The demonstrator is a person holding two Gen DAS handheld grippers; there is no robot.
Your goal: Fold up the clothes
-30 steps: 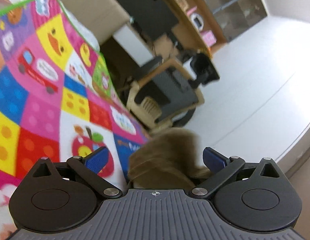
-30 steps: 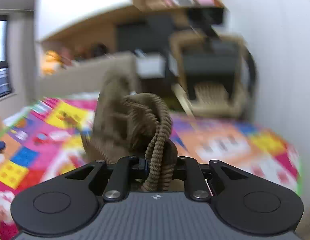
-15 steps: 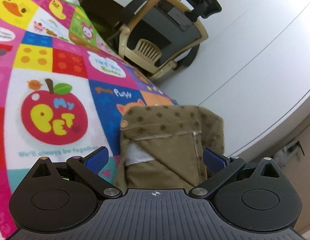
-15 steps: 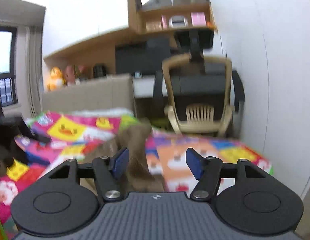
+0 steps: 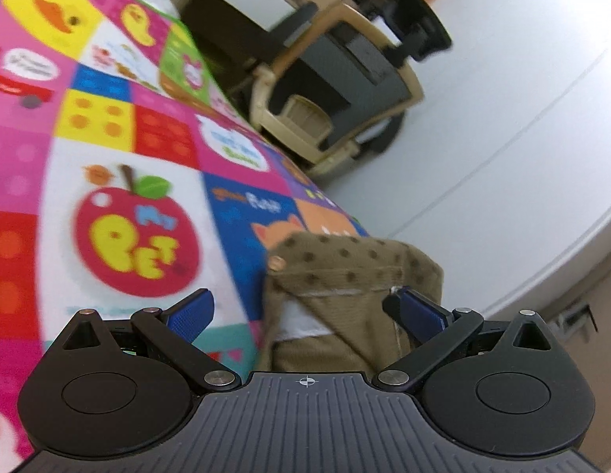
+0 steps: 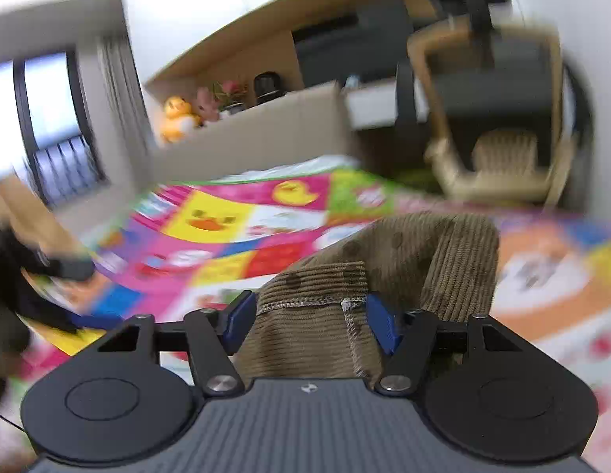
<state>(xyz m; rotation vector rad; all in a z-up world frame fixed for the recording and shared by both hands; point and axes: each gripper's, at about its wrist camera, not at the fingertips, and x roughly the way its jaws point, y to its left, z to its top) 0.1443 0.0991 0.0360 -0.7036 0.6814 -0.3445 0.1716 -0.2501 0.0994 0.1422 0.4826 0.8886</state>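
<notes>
Both views tilted; garment [image 5: 344, 276] on patchwork mat [image 5: 108, 138], chair [image 6: 502, 126] behind.

Matte black left gripper [image 5: 303, 313] and right gripper [image 6: 311, 323], identical build: ribbed dark-grey centre plate with small white crosshair mark, round black disc housings either side, black link arms on silver pivot screws, blue textured pads [image 5: 189, 317] on fingertips.

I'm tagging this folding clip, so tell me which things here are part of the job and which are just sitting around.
Part of the job:
brown corduroy garment
left gripper, open
right gripper, open
colourful play mat it lies on

Just around:
office chair
plastic chair
plush duck
window
</notes>
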